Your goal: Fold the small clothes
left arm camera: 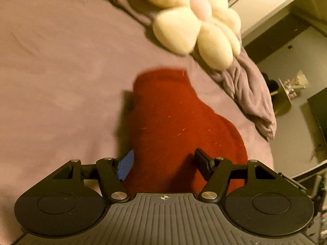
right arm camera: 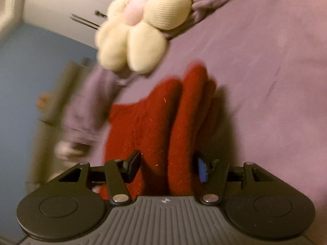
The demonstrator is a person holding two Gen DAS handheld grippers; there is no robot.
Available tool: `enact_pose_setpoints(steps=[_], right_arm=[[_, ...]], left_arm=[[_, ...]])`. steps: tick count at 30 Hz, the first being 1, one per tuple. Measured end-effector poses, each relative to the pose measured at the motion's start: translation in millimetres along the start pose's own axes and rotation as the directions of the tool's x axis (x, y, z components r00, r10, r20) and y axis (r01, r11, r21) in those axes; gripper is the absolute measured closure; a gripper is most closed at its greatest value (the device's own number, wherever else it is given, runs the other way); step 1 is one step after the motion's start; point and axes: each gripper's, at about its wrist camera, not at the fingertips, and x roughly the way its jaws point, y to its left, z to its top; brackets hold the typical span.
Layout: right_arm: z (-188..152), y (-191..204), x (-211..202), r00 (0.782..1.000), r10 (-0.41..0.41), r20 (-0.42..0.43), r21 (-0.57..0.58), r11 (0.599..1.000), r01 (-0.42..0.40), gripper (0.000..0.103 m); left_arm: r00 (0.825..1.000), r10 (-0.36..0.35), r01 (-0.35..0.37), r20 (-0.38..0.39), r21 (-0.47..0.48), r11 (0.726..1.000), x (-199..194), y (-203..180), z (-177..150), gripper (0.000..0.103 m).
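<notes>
Item: red knitted garment (left arm camera: pixel 173 118), small, fuzzy and limp, lying partly folded on the mauve bed sheet (left arm camera: pixel 51 81) just below a cream flower cushion (left arm camera: pixel 194 26); I judge it light, floppy and non-slip, best pinched at an edge or corner. My left gripper (left arm camera: pixel 165 163) and right gripper (right arm camera: pixel 167 167) both hang part-open with red knit between the jaws, but whether either pad presses it I cannot tell.
</notes>
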Motion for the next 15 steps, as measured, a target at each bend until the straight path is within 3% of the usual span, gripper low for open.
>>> enact_pose_setpoints(steps=[2, 4, 5, 9, 11, 13, 15], right_arm=[[-11.6, 21.0, -21.6, 0.993, -0.078, 0.092, -0.106, 0.991, 0.088, 0.046], [-19.5, 41.8, -39.5, 0.989, -0.032, 0.144, -0.159, 0.986, 0.056, 0.047], [-22.5, 51.8, -42.0, 0.990, -0.007, 0.143, -0.168, 0.985, 0.031, 0.050], [-42.6, 89.5, -24.2, 0.996, 0.039, 0.076, -0.239, 0.971, -0.019, 0.080], [-56.4, 94.6, -12.7, 0.999, 0.016, 0.048, -0.253, 0.967, -0.004, 0.080], [-68.1, 88.9, -5.4, 0.994, -0.096, 0.054, -0.265, 0.958, 0.108, 0.085], [-77.7, 84.2, -9.0, 0.972, -0.208, 0.111, -0.284, 0.930, 0.232, 0.096]], left_arm=[[0.997, 0.030, -0.031, 0.070, 0.013, 0.999, -25.9, 5.1, -6.6, 0.017], [0.990, 0.074, -0.078, 0.119, 0.031, 0.996, -42.6, 5.0, -15.7, 0.016], [0.987, 0.095, -0.102, 0.126, 0.048, 0.994, -49.0, 2.6, -23.3, 0.016], [0.992, 0.078, -0.089, 0.098, 0.110, 0.990, -63.4, -6.6, -64.5, 0.011], [0.995, 0.086, -0.093, 0.052, 0.143, 0.985, -63.2, -7.0, -92.3, 0.010], [0.996, 0.094, -0.091, -0.009, 0.167, 0.982, -52.9, -7.3, -111.9, 0.010], [0.991, 0.126, -0.117, -0.044, 0.166, 0.979, -42.3, -6.4, -125.2, 0.011]])
